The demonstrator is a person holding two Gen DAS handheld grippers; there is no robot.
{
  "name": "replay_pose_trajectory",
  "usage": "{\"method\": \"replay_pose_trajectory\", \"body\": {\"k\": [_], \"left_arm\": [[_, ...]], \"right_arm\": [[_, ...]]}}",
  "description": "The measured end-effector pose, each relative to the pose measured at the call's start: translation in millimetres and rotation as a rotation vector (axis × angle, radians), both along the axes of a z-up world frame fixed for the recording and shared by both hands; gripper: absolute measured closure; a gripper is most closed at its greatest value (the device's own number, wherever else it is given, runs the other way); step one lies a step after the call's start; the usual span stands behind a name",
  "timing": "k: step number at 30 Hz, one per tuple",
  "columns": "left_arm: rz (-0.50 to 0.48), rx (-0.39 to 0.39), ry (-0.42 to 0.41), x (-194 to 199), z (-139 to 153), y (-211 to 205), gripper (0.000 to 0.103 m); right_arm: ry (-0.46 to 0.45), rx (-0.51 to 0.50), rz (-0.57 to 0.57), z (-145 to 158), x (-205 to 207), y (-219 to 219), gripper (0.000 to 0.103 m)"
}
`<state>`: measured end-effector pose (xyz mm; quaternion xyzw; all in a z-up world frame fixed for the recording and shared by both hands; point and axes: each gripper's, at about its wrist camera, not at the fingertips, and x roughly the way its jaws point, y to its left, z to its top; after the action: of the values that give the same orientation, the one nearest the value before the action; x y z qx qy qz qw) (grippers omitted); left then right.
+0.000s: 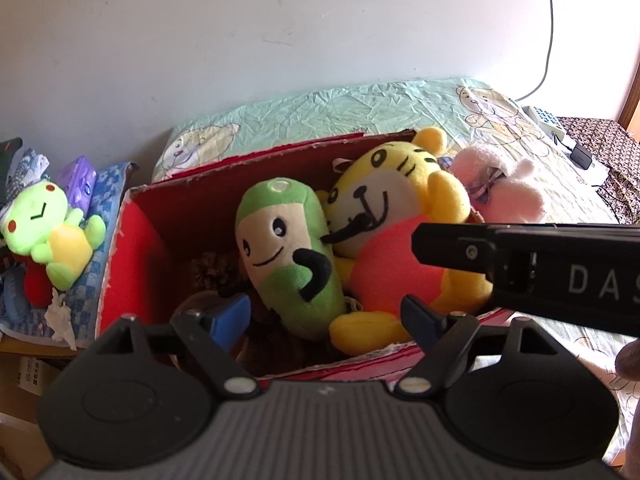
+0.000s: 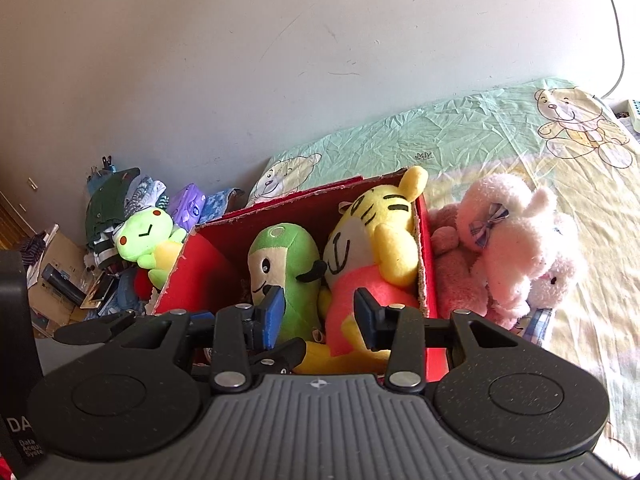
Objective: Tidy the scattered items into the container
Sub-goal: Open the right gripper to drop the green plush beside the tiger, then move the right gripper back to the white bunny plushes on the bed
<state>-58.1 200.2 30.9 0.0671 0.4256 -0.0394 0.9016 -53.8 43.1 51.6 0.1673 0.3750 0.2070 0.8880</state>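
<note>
Black and grey, the left tool [image 1: 326, 322] sits low over the near edge of the red box [image 1: 120, 264], with its blue pads spread wide and nothing between them. From the right wrist camera, the right tool [image 2: 320, 316] is spread open too and holds nothing; it hangs over the near side of the box. The side of the right tool also shows in the left camera, just to the right of the box.

Inside the box lie two soft toys, side by side and touching. The green toy [image 1: 288, 256] with a smiley face is on the left. The yellow tiger [image 1: 400, 216] in an orange top is on the right, with its head up against the far corner.

Just outside the box on the right, pink bunny toys [image 2: 516, 240] lie in a heap on the bed [image 2: 460, 136], which has a sheet with bears on it. Off to the left, past the box, a bright green frog toy [image 1: 52, 232] rests on a pile of clothes [image 2: 116, 196]. Behind it all is a plain wall [image 2: 240, 60]
</note>
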Motion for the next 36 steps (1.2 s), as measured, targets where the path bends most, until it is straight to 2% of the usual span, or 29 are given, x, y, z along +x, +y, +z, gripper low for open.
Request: {"method": "replay_pose_trajectory", "body": {"k": [9,17,20,24,30,33,36], "left_arm": [[0.011,-0.003,-0.051,-9.6,16.9,-26.8,0.020],[-0.014,0.000,-0.043,-8.7,19.2,-78.4,0.020],[-0.032,-0.004,-0.061,-10.7,19.9,-96.0,0.020],[-0.102,-0.045,-0.099,-22.6,21.6,-118.4,0.020],[-0.235,-0.111,-0.129,-38.2,9.0,-160.9,0.020],[-0.244,-0.135,-0.105,-33.7,-3.8,-178.3,0.020],[-0.233,-0.125,-0.092,-22.8,-15.6,-191.1,0.020]], "right_arm": [[-0.014,0.072,0.006,3.2,-2.5,-47.5,0.060],[0.009,0.101,-0.020,-2.3,2.6,-103.2,0.060],[0.017,0.100,-0.023,-5.7,5.8,-120.1,0.060],[0.057,0.091,-0.043,-18.6,11.9,-147.0,0.059],[0.144,0.097,-0.078,-45.7,22.4,-188.2,0.059],[0.177,0.115,-0.089,-53.8,29.1,-204.4,0.056],[0.180,0.119,-0.078,-55.6,39.6,-215.7,0.054]]}}
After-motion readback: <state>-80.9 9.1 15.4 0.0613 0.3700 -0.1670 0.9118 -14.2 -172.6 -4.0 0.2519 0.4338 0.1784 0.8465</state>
